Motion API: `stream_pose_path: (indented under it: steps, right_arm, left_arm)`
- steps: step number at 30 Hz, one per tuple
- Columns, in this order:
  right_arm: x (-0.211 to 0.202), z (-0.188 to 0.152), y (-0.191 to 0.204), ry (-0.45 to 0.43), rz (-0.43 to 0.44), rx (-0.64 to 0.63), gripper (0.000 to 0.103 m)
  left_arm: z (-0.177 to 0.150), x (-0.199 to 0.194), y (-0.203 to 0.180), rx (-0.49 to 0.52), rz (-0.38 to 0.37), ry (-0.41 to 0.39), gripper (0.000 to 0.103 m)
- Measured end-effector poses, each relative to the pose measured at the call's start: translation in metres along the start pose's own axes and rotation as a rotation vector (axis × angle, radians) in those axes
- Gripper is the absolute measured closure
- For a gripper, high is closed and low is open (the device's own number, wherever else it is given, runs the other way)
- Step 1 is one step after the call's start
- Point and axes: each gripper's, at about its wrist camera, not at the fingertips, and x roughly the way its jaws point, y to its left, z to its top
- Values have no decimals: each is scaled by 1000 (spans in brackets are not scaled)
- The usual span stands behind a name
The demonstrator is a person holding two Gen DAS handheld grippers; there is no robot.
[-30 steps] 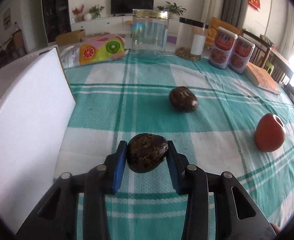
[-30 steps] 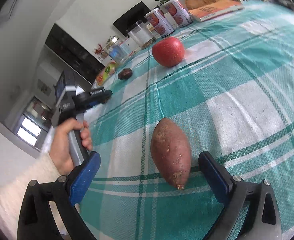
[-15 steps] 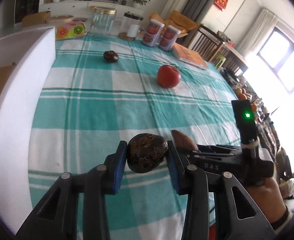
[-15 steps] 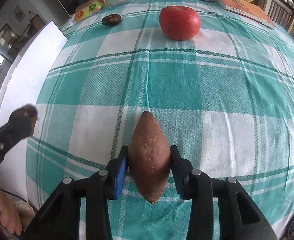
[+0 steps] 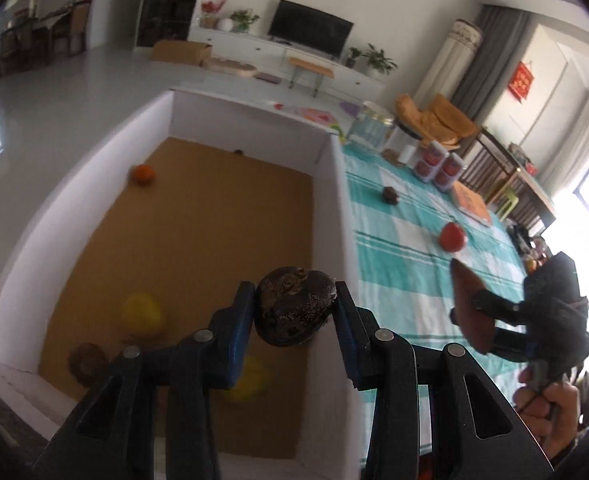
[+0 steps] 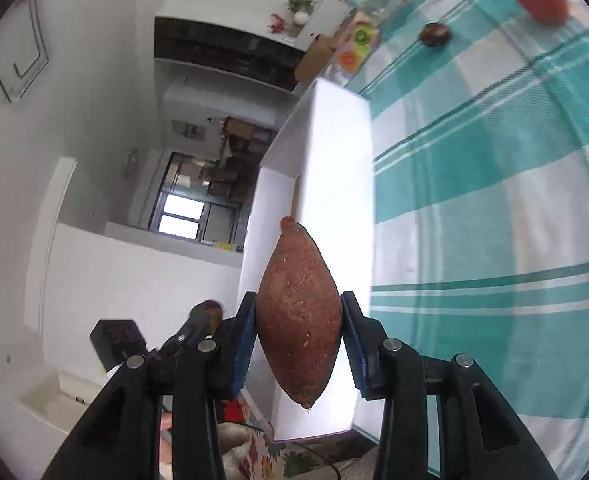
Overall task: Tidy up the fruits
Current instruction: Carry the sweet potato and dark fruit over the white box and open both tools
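My left gripper is shut on a dark wrinkled passion fruit and holds it above the near right corner of the white box. My right gripper is shut on a reddish-brown sweet potato, lifted beside the box's outer wall; it also shows in the left wrist view. A second passion fruit and a red tomato lie on the checked tablecloth.
The box has a brown floor holding an orange, two yellow fruits, and a brown fruit. Jars, cans and a book stand at the table's far edge.
My left gripper has swung left from over the table to over the box with the passion fruit. My right gripper has lifted the sweet potato off the cloth and turned toward the box.
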Motion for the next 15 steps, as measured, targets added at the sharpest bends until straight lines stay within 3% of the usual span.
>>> stream_pose_path:
  steps: [4, 8, 9, 10, 11, 12, 13, 15]
  right_arm:
    - [82, -9, 53, 148, -42, -137, 62]
    - [139, -30, 71, 221, -215, -269, 62]
    - [148, -32, 73, 213, -257, -302, 60]
    - [153, -34, 75, 197, -305, -335, 60]
    - [156, -33, 76, 181, -337, -362, 57]
    - [153, -34, 78, 164, -348, -376, 45]
    - [145, -34, 79, 142, -345, -383, 32]
    - [123, -30, 77, 73, -355, -398, 24]
  left_arm:
    - [-12, 28, 45, -67, 112, 69, 63]
    - [-22, 39, 60, -68, 189, 111, 61]
    - [-23, 40, 61, -69, 209, 111, 57]
    - [-24, 41, 62, -65, 232, 109, 44]
    - [-25, 39, 61, -60, 253, 99, 37]
    - [-25, 37, 59, -57, 269, 80, 25]
    - [-24, 34, 58, -52, 284, 55, 21]
    - [-23, 26, 55, -35, 298, 6, 19]
